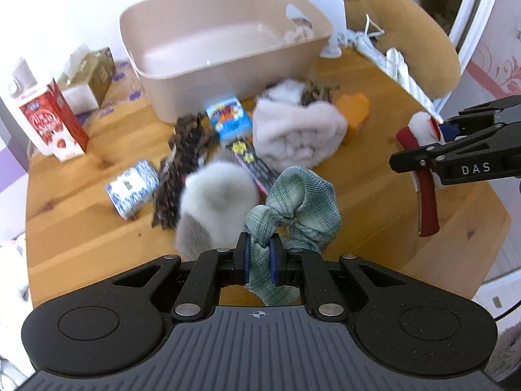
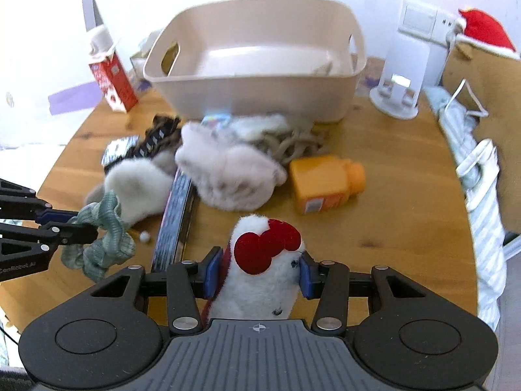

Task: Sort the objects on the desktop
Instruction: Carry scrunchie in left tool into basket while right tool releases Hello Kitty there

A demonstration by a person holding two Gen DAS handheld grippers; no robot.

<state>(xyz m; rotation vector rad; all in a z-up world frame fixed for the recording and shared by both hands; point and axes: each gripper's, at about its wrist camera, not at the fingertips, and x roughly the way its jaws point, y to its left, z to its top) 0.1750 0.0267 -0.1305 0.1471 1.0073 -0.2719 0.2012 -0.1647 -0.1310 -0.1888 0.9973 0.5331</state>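
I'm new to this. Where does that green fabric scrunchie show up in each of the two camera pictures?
Left wrist view: green scrunchie at bottom centre, pinched in the left gripper.
Right wrist view: scrunchie at the left edge, held by the gripper reaching in from that side.
Shared landmark: the beige bin at the table's back.

Your left gripper [image 1: 259, 258] clamped the green scrunchie [image 1: 294, 200] between its pads. Ahead of it lay a grey pompom [image 1: 215, 202]; farther ahead stood the beige bin [image 1: 224, 75]. The right gripper [image 1: 420, 146], off to its right, held a red-and-white plush item [image 1: 423, 130].
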